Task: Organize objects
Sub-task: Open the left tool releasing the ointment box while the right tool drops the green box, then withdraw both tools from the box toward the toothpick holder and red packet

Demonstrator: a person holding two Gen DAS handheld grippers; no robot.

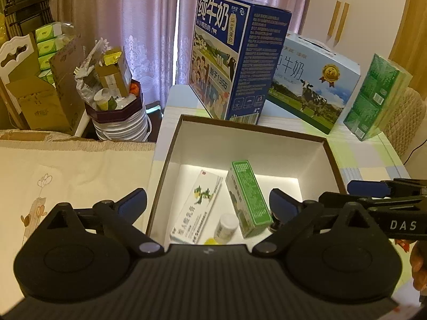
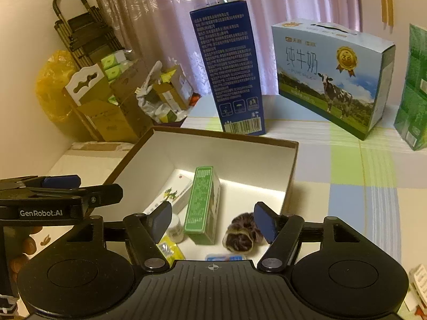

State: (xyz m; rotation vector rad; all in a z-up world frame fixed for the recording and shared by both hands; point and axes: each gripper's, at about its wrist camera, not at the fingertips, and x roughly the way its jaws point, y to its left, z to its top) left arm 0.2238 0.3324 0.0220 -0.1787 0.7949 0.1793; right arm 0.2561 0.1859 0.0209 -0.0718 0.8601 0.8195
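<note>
A: Both of your grippers hang over the open box [image 1: 253,133]. From your left wrist view, how does the left gripper [image 1: 208,202] stand?

B: Its jaws are spread wide and hold nothing. Ahead of it, inside the box, lie the white carton [image 1: 197,208], the green carton [image 1: 246,197] and a small white bottle [image 1: 225,228]. Your right gripper [image 1: 373,194] pokes in from the right.

A: And from your right wrist view?

B: Your right gripper [image 2: 212,220] is wide too, and empty. The green carton [image 2: 202,202] lies between its fingers, a fuzzy hair tie [image 2: 238,236] just inside the right finger, a yellow packet [image 2: 169,249] by the left one.
</note>
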